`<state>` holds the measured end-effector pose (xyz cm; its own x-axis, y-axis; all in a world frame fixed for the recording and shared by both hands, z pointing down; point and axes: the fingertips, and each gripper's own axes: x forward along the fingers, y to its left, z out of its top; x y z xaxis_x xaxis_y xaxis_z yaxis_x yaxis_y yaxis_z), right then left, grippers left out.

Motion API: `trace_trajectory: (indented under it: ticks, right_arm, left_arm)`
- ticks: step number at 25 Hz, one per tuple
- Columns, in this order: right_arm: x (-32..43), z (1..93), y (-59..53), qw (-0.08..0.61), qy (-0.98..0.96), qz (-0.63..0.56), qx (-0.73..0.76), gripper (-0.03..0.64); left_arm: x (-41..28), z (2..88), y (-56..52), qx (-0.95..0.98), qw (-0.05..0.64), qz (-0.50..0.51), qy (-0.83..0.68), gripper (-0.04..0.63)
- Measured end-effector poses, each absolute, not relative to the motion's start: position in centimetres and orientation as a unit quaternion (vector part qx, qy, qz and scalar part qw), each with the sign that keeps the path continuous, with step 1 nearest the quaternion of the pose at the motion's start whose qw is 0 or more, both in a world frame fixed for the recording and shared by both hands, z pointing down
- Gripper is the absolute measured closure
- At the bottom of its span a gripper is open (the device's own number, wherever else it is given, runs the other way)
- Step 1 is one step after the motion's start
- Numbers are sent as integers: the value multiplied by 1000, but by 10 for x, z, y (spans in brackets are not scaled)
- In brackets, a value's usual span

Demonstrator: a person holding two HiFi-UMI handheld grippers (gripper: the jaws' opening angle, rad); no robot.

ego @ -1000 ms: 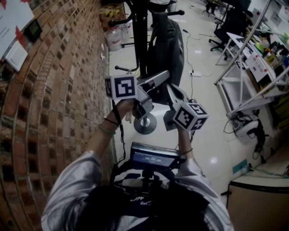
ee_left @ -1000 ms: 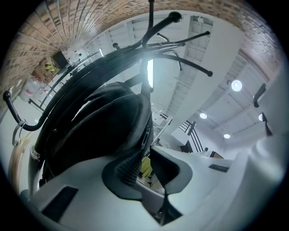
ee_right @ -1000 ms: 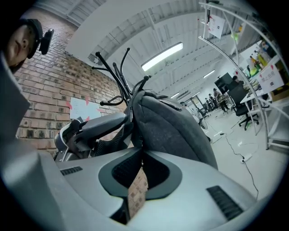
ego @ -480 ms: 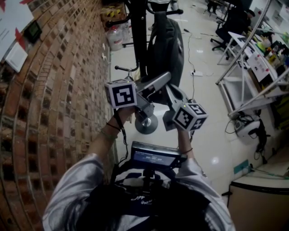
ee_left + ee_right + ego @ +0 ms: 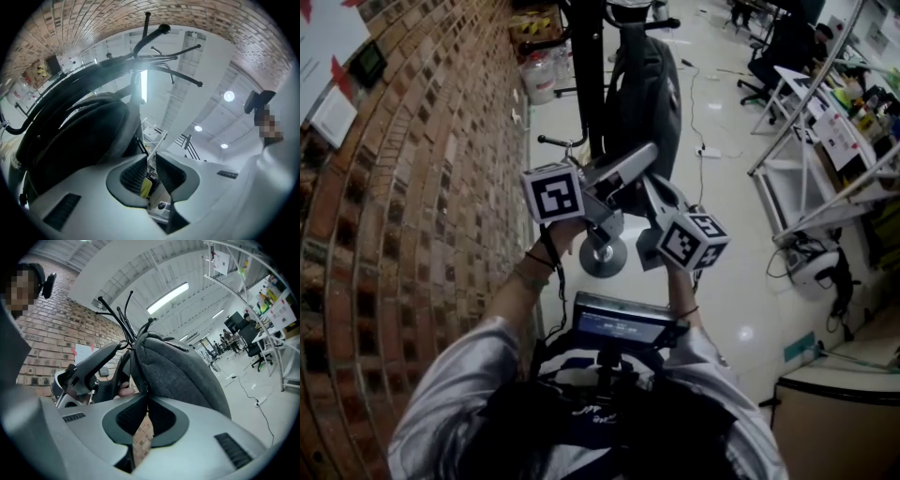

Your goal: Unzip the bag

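Bag: grey backpack, hanging upright from the coat stand, just beside the brick wall. It is looking closed along its dark seam, and its inside is not showing.
Right hand-held gripper: its jaw tips are pressing together on the bag's dark seam, low on the bag's front.
Left hand-held gripper: its jaws are standing a narrow slit apart with nothing lodged between them. The bag's dark edge strip is touching the tip of one jaw.
Both hand-held grippers: they are pointing up at the bag's lower part, close together, one on each side of the seam.
Plastic tub: pale, sitting on the floor at the foot of the brick wall, beyond the coat stand. Its contents are too small to tell.
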<state>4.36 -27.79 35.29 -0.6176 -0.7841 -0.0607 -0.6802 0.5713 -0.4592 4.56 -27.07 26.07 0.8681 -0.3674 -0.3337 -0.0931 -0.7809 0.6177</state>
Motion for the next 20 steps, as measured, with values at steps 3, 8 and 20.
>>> trace_trajectory:
  ticks: [3, 8, 20]
  right_arm:
    - [44, 354, -277, 130, 877, -200, -416, 615]
    - [45, 354, -278, 132, 877, -202, -415, 615]
    - [44, 355, -279, 132, 878, -202, -414, 615]
  left_arm:
    - [34, 257, -283, 896, 336, -259, -130, 537]
    - [43, 251, -280, 905, 332, -241, -111, 537]
    - [43, 268, -301, 873, 416, -168, -192, 568]
